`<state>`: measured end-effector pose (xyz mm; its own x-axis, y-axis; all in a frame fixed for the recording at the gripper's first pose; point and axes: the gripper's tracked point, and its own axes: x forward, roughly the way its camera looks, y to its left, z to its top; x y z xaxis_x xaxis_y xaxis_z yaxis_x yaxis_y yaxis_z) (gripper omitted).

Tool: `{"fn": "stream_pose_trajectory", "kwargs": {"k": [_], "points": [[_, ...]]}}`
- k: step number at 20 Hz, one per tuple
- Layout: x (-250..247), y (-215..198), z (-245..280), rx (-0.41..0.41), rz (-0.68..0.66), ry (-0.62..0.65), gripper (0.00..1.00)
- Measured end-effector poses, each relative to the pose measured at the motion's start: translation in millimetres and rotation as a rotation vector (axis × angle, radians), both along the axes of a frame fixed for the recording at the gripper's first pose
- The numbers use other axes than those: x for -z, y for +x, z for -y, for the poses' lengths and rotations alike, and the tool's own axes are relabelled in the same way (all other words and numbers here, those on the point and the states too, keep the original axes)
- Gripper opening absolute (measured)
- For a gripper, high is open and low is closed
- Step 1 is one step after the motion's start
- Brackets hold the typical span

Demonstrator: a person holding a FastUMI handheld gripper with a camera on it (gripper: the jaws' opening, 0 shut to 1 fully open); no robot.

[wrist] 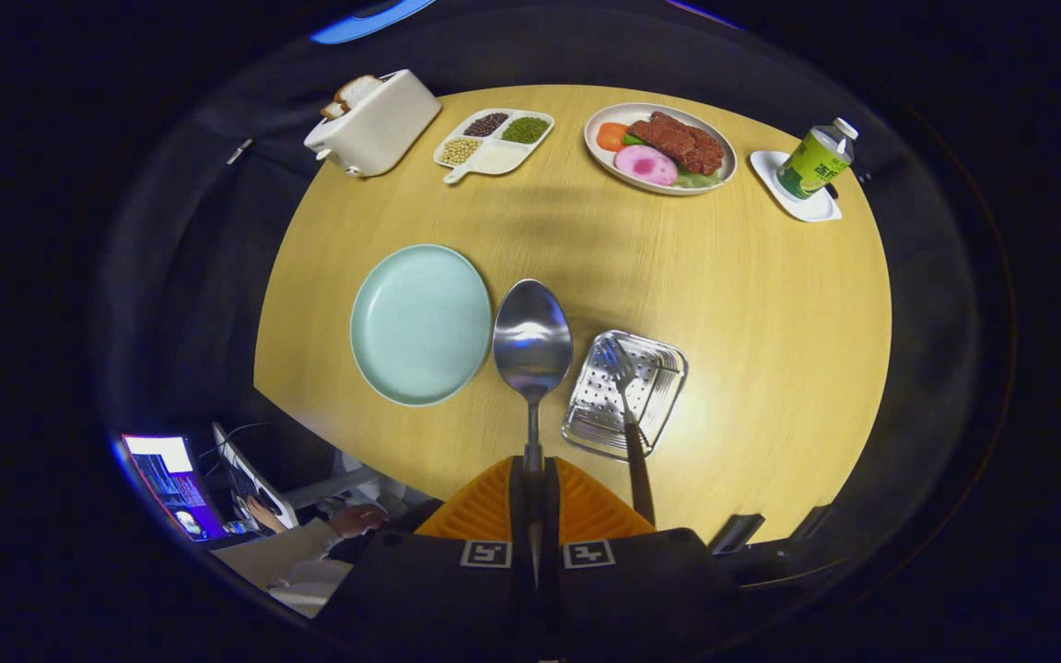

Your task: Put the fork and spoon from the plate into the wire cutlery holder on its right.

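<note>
Gripper view: our gripper [534, 516] has its jaws pinching the spoon [531, 345] by its handle, bowl pointing ahead and held above the desk [770, 322]. Just ahead and right of the jaws sits the wire cutlery holder [624, 394], with the fork [627, 405] already resting in it, its handle leaning back out toward us. Ahead and left lies the pale green plate [420, 322], bare. Beyond them we see a toaster [374, 124], a divided dish [494, 141], a plate of food [659, 147] and a bottle [816, 158]. The risk, we judge: the spoon could knock the fork's handle, or pivot in the narrow pinch and fall short of the holder.
</note>
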<state>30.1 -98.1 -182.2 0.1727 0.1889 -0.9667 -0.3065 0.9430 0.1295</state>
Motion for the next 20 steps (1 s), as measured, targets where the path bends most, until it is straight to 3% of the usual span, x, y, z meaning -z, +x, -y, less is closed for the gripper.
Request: {"fn": "stream_pose_trajectory", "kwargs": {"k": [5, 9, 16, 20], "points": [[19.8, -9.5, 37.5, 0.002, -0.178, -0.073, 0.06], [30.7, -7.5, 35.6, 0.017, -0.268, -0.071, 0.06], [42.2, 4.9, 32.6, 0.066, -0.315, -0.064, 0.06], [40.2, 6.4, 30.4, 0.063, -0.300, -0.051, 0.12]]}}
